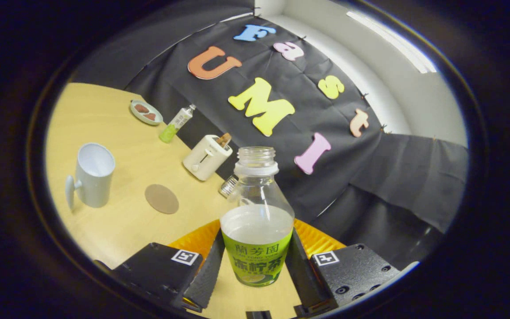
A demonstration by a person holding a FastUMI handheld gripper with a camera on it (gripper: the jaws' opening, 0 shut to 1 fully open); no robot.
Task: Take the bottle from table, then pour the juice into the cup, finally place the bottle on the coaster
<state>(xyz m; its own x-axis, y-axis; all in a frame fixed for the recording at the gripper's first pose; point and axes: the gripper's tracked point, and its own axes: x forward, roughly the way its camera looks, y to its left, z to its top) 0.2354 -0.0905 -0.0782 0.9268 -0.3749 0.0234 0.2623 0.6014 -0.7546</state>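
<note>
My gripper [255, 261] is shut on the juice bottle [257, 221], both fingers pressing its green-labelled lower half. The bottle is clear plastic, uncapped, with pale liquid up to its shoulder, and it is held lifted above the table. The whole view is tilted. A white cup [92, 175] with a handle stands on the wooden table [117, 221], off to the left beyond the fingers, its mouth facing me. A round brown coaster [161, 199] lies flat between the cup and the bottle.
A cream toaster [206, 156] with a slice of toast stands near the black cloth wall. Behind it are a second small bottle [176, 123] with green liquid and a small plate [146, 112] of food. A small glass jar [228, 186] sits beside the toaster.
</note>
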